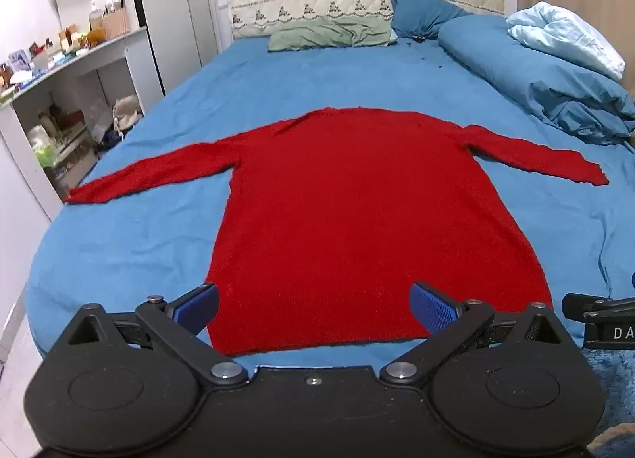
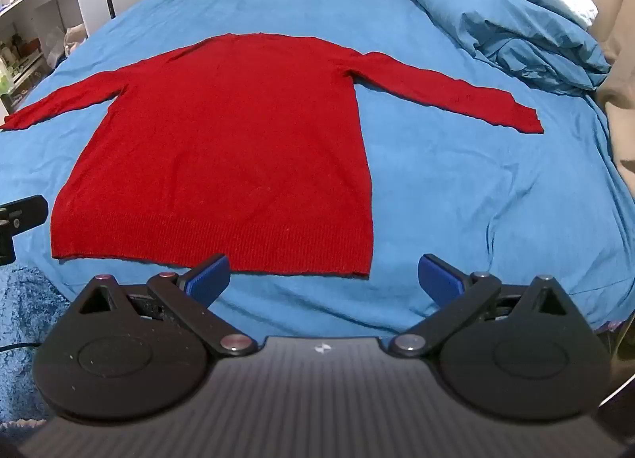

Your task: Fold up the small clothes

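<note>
Both grippers' fingers wide (nothing held), red sweater (image 1: 357,212) flat, sleeves outspread

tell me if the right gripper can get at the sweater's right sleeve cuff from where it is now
Probably yes. The right gripper is open near the hem of the red sweater, and only bare blue sheet lies between it and the right sleeve cuff. The duvet sits farther back.

The red sweater's (image 2: 222,148) left cuff runs off the right wrist view's edge, and the shelf clutter (image 1: 59,41) is way too tiny to make out.
</note>
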Motion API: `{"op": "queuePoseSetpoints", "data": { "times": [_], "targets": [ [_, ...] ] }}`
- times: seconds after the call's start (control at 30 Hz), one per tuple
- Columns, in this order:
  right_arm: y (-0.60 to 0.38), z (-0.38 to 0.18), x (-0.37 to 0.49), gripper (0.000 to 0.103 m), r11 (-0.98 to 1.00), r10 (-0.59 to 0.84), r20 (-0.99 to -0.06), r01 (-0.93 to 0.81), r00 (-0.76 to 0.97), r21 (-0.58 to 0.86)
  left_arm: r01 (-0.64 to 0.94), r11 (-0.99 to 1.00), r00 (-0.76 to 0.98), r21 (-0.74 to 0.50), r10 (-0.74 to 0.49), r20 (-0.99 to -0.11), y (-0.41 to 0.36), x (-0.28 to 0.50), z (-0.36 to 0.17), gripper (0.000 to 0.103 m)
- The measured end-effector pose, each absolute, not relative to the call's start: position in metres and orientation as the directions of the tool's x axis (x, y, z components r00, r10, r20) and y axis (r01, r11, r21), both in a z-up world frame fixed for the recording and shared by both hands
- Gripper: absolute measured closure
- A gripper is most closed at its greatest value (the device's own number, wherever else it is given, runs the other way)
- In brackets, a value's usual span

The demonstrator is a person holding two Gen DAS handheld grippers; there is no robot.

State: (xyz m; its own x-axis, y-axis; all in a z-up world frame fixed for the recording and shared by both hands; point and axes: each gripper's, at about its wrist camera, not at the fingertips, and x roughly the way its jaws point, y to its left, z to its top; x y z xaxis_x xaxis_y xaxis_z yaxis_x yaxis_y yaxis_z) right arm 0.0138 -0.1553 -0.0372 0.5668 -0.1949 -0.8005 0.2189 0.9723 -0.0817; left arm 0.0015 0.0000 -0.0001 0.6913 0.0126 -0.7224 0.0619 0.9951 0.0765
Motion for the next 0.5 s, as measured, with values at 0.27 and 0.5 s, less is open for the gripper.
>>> {"op": "queuePoseSetpoints", "data": {
  "times": [0.27,0.5],
  "targets": [
    [-0.155,-0.037,0.011,0.000,0.974,-0.191,-0.804,0.212,0.563,-0.083,0.064,0.991,0.738,0.122,0.035,-0.674,-0.009,-0.001,0.003,0.000],
    [-0.160,-0.033,0.006,0.000,0.975,-0.185,-0.800,0.210,0.571,-0.075,0.058,0.994,0.740,0.098,0.024,-0.673,-0.001,-0.003,0.004,0.000]
  ]
}}
